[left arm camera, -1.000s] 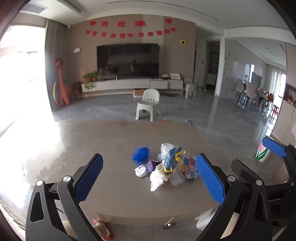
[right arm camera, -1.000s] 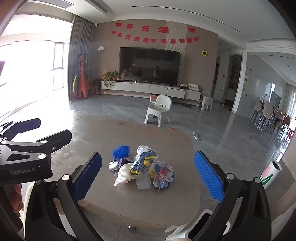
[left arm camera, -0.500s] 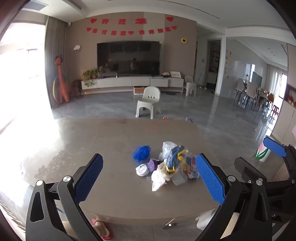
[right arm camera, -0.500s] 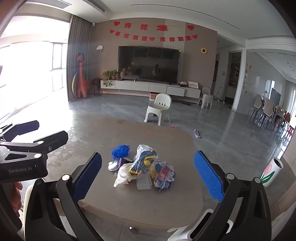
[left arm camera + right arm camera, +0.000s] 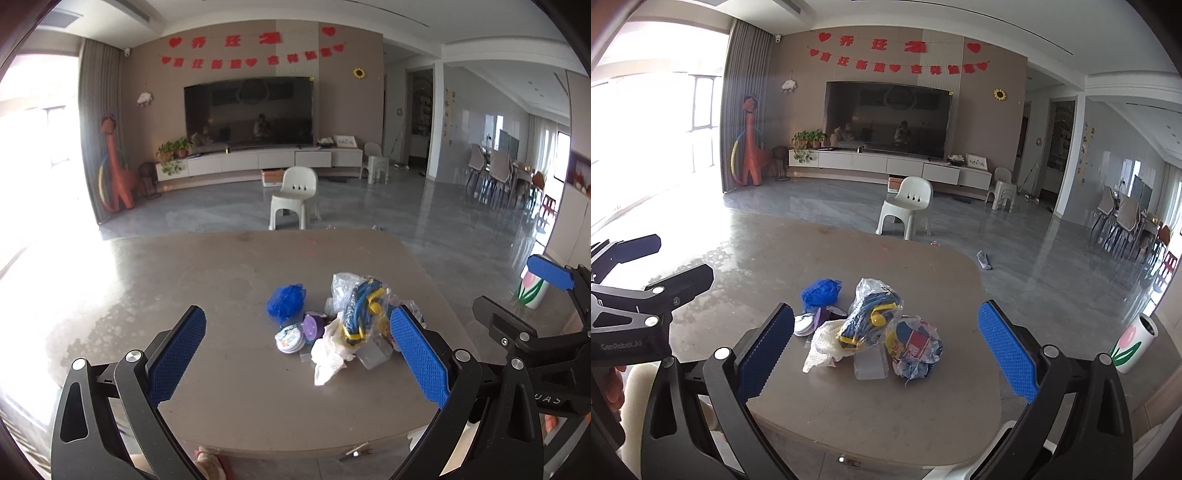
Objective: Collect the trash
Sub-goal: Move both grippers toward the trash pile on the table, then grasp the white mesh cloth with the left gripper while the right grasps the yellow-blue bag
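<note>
A small heap of trash lies on the brown table (image 5: 229, 406): a blue crumpled ball (image 5: 285, 300), a purple lid (image 5: 313, 327), a round white lid (image 5: 290, 339), white tissue (image 5: 328, 357), a blue and yellow wrapper in clear plastic (image 5: 362, 310) and a clear box (image 5: 373, 355). The right wrist view shows the same heap, with the wrapper (image 5: 868, 316) and a colourful crumpled bag (image 5: 913, 346). My left gripper (image 5: 295, 354) is open and empty, held before the heap. My right gripper (image 5: 882, 350) is open and empty, also short of the heap.
A white bin with a tulip print (image 5: 1131, 344) stands on the floor right of the table. A white plastic chair (image 5: 294, 201) stands beyond the table's far edge. A small piece of litter (image 5: 984, 260) lies on the floor. The table's near edge (image 5: 871, 446) is just below the grippers.
Both grippers have crept slightly forward toward the heap. Nothing has been picked up.
</note>
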